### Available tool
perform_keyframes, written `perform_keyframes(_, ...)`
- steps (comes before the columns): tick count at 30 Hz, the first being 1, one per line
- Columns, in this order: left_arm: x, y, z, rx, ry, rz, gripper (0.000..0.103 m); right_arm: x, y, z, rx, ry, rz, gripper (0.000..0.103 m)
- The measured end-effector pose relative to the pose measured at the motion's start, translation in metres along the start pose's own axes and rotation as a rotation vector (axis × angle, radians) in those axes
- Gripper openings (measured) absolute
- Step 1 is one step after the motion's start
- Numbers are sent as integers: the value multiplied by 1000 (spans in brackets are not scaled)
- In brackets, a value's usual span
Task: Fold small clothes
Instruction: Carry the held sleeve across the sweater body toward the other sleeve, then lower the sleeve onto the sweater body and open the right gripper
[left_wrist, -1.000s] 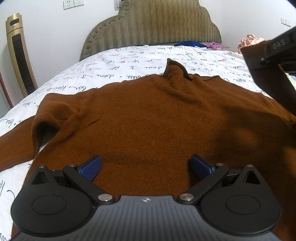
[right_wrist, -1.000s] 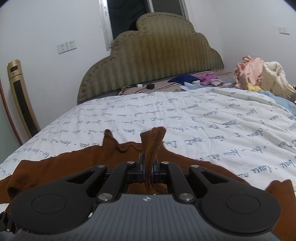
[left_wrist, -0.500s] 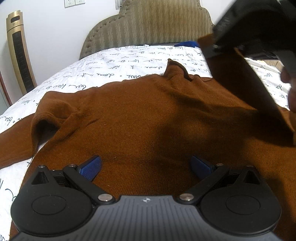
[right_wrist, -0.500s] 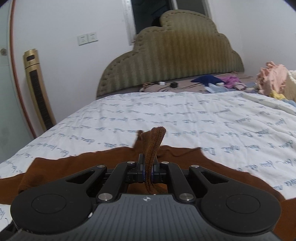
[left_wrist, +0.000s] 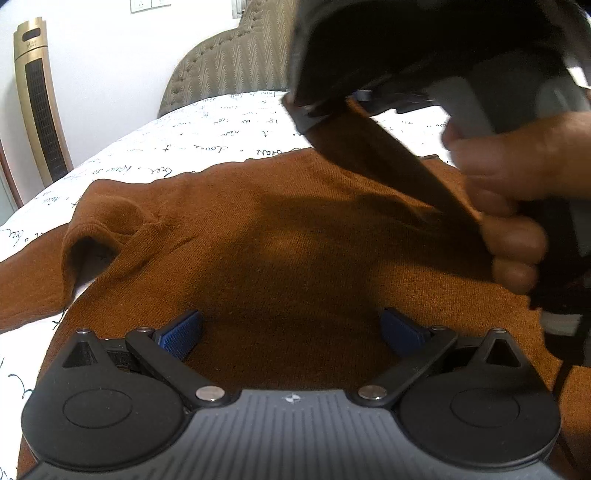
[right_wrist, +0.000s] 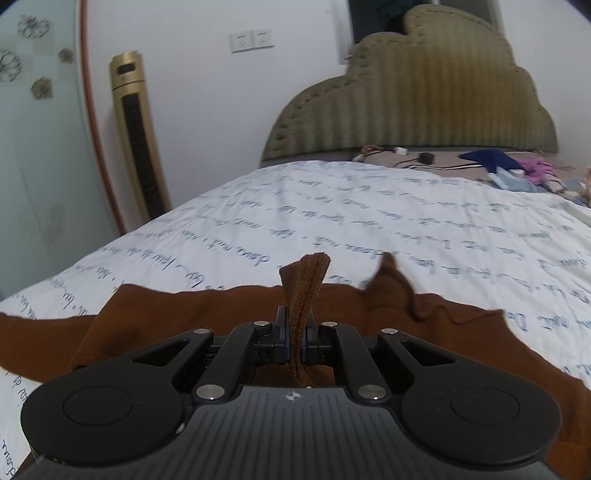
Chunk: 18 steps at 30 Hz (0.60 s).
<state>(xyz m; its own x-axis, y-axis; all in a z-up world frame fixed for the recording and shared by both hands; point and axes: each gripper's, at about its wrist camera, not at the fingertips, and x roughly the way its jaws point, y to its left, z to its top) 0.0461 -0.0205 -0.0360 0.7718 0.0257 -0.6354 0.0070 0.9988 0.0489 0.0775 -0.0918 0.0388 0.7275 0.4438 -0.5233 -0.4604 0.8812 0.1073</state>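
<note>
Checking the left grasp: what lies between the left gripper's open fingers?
Only the brown sweater body lies between the left gripper fingers, seen in the left wrist view.

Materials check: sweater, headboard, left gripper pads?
Sweater: brown fine knit, probably wool or acrylic; matte, ribbed at the cuff clamped in the right gripper. Headboard: olive upholstery fabric, quilted wavy ridges, tufted border. Left gripper pads: blue, finely gridded, likely rubber or textured plastic.
</note>
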Motion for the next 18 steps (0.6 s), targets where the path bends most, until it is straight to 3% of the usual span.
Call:
perform_keyframes(9, -1, -1, -1, -3, 0, -2, 103, 16, 21, 5, -64, 28, 62, 11)
perform_keyframes(18, -4, -7, 0, 4, -1, 3, 103, 32, 16, 4, -37, 99, 129, 15)
